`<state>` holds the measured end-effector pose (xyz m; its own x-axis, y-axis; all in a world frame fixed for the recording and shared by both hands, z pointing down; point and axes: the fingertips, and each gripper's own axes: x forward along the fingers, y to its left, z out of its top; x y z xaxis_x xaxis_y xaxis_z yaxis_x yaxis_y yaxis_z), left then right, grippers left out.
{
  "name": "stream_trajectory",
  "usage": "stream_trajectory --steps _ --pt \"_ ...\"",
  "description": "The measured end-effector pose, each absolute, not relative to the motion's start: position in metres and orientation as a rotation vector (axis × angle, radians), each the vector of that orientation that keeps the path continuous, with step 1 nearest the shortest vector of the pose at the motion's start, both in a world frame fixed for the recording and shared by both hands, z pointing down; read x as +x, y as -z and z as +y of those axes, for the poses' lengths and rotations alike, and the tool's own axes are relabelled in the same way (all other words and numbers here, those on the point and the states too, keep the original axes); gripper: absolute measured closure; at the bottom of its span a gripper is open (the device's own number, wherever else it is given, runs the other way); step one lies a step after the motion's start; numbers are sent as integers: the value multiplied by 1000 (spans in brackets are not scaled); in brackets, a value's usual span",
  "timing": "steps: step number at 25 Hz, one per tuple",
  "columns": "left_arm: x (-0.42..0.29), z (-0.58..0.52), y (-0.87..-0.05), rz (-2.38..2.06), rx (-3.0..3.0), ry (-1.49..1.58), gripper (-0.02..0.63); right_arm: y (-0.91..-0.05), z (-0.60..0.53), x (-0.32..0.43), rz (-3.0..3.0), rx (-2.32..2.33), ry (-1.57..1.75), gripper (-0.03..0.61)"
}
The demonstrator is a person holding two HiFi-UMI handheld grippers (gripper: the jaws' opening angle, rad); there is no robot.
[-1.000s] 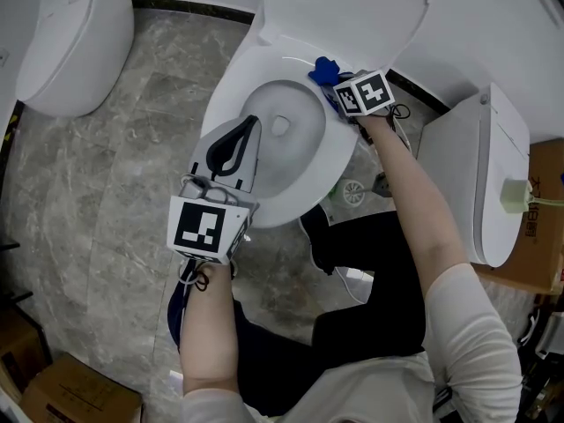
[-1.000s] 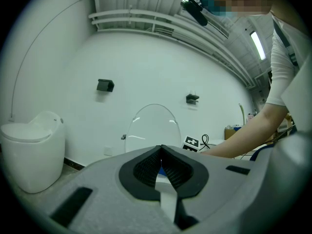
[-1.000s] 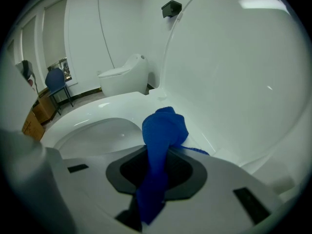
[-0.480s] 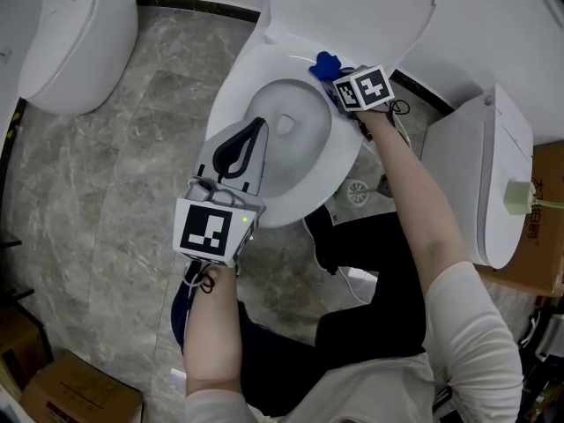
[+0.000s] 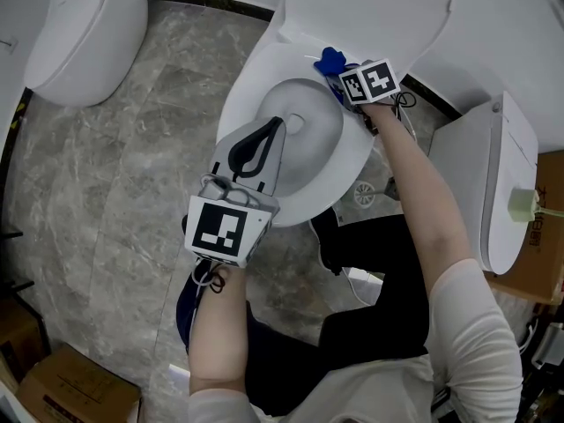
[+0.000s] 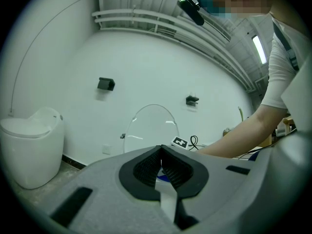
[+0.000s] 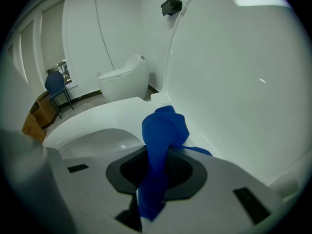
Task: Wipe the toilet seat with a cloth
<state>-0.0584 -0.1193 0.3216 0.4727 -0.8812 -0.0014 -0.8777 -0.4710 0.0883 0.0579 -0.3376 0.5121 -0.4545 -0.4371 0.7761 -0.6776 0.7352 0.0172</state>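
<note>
Head view: shows the left gripper [image 5: 275, 130] over the bowl and the right gripper [image 5: 345, 76] at the far rim of the seat [image 5: 357, 157], under the raised lid [image 5: 370, 7]. Gives only a blue tuft of cloth [image 5: 330, 61] past the right jaws, with the grip itself hidden by the marker cube.

Left gripper view: shows jaws shut tip to tip with nothing between.

Right gripper view: shows jaws clamped on the cloth, bunched just ahead of the tips over the seat. Hard to tell whether touching it.

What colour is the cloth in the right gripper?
The cloth is plain blue, clearest in the right gripper view.
</note>
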Motion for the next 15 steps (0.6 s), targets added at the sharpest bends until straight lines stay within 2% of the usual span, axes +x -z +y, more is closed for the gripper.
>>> stream_trajectory --steps 15 --pt "-67 -119 -317 -1580 2598 118 604 -516 -347 22 -2110 918 -431 494"
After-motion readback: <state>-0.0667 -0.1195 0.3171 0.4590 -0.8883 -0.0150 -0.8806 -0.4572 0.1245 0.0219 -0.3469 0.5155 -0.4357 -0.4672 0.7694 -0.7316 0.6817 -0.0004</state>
